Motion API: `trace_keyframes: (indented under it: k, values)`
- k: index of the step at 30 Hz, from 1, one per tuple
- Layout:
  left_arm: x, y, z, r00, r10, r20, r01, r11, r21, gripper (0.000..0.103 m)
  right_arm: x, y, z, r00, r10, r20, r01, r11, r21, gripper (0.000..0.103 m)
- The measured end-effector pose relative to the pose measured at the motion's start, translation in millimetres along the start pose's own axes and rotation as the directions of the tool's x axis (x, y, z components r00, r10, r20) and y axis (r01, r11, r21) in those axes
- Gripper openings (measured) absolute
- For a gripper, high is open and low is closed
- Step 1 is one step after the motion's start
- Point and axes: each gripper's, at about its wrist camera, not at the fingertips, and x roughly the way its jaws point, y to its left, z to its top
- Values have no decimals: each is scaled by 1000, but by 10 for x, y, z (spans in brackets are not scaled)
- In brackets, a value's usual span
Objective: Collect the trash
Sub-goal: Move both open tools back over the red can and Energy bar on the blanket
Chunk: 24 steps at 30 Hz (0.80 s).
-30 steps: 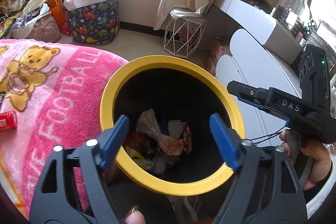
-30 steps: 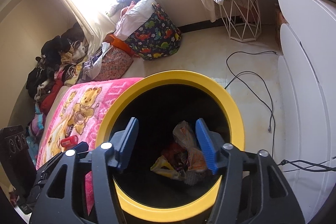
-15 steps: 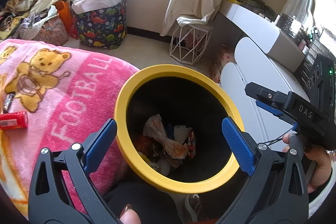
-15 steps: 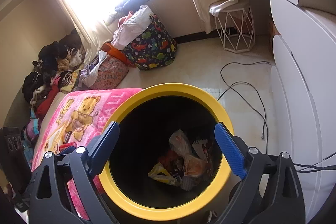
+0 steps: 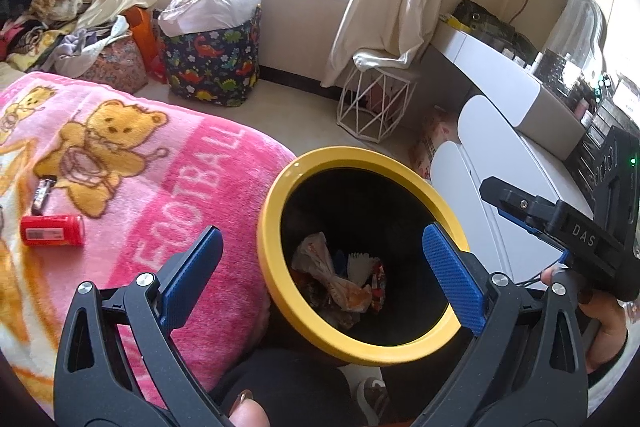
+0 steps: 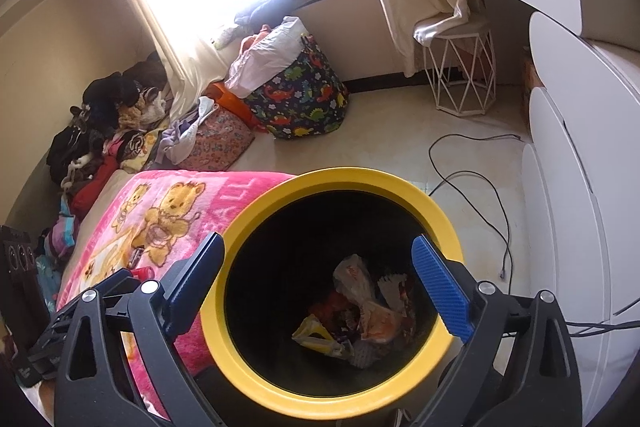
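A black bin with a yellow rim stands by the bed, with crumpled wrappers at its bottom. My left gripper hovers above the bin's mouth, open, nothing between its blue pads. My right gripper also hangs over the mouth; its jaws are opening and nothing is between them. A red can lies on the pink blanket to the left, with a small dark stick-shaped item beside it. A hand holds the right gripper at the right edge of the left wrist view.
The pink teddy-bear blanket covers the bed left of the bin. A dinosaur-print basket and a white wire stool stand by the window wall. White drawers line the right side. A black cable trails on the floor.
Both grippers' jaws have spread wider and both have lifted back from the bin's mouth. The left wrist view has swung left, showing more of the blanket and the red can.
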Motion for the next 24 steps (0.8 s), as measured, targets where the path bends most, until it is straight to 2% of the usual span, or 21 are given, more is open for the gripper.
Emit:
trace_keyframes:
  k: [17, 24]
  values:
    - [-341, 373, 35, 996, 66, 58, -64, 997, -32, 92, -38, 517, -40, 996, 82, 34, -79, 992, -95, 92]
    - [-475, 586, 33, 991, 105, 78, -100, 993, -66, 92, 11, 784, -87, 992, 125, 20, -120, 982, -149, 93]
